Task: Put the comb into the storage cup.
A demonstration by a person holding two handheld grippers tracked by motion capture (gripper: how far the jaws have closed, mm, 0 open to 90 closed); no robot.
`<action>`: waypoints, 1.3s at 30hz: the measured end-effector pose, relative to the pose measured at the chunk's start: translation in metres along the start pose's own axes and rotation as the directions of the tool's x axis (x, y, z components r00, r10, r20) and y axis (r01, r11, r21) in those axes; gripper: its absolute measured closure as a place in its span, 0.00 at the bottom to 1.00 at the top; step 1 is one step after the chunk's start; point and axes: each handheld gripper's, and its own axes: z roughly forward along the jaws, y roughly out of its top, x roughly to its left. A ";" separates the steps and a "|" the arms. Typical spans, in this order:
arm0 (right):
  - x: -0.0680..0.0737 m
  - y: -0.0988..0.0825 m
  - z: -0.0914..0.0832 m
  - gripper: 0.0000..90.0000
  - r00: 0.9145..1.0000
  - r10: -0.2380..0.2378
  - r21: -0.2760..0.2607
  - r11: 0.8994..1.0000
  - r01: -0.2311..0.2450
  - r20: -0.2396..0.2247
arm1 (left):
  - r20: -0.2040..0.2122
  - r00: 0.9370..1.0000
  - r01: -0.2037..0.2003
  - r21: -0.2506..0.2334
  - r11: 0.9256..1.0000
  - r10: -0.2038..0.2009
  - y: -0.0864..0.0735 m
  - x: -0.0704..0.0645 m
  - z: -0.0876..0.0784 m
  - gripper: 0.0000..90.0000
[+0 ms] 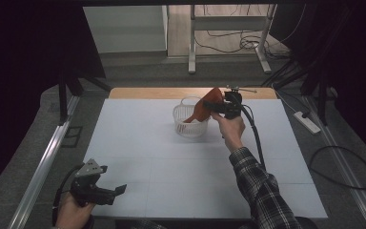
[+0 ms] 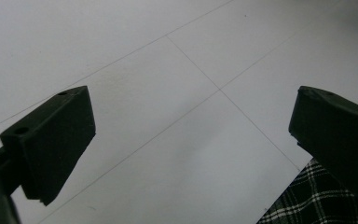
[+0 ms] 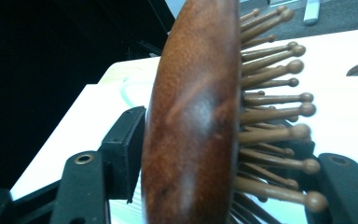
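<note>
High view: right tongs (image 1: 215, 106) hold hairbrush (image 1: 205, 107) over white basket (image 1: 189, 125).
Right gripper view: jaws around brush, left pad just off it.
Left tongs (image 2: 191, 135): apart, over bare bench (image 2: 144, 70).

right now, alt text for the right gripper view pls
A brown wooden hairbrush stands on edge between the black tongs, its knob-tipped bristles pointing right. The left pad sits just beside its back. Behind is the white table.
</note>
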 end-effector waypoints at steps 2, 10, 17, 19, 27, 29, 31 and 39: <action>0.000 0.000 0.000 0.36 1.000 0.001 0.003 1.000 -0.001 -0.004 | 0.000 1.000 0.001 -0.001 1.000 -0.001 0.000 0.000 0.000 0.01; 0.000 0.000 0.000 0.22 1.000 -0.011 0.009 1.000 0.011 0.006 | 0.000 1.000 0.000 0.001 1.000 0.000 0.000 0.000 0.000 0.01; -0.001 0.003 -0.003 0.17 0.999 -0.038 0.016 0.999 0.038 0.013 | -0.001 1.000 0.001 0.002 1.000 -0.001 0.000 0.000 0.000 0.01; 0.000 0.004 -0.005 0.15 0.998 -0.066 0.023 0.998 0.066 0.017 | 0.000 1.000 0.003 0.001 1.000 -0.003 0.000 0.000 0.000 0.01; 0.003 0.004 -0.008 0.14 0.993 -0.120 0.035 0.992 0.119 0.021 | 0.000 1.000 0.004 0.000 1.000 -0.004 0.000 0.000 0.000 0.01; 0.004 0.005 -0.010 0.13 0.990 -0.135 0.038 0.990 0.134 0.027 | 0.001 1.000 0.004 0.000 1.000 -0.004 0.000 0.000 0.000 0.01; 0.004 0.006 -0.012 0.13 0.988 -0.153 0.041 0.988 0.152 0.031 | 0.001 1.000 0.004 0.000 1.000 -0.004 0.000 0.000 0.000 0.01; 0.006 0.007 -0.016 0.12 0.980 -0.196 0.051 0.980 0.195 0.029 | 0.000 1.000 0.002 0.000 1.000 -0.002 0.000 0.000 0.000 0.01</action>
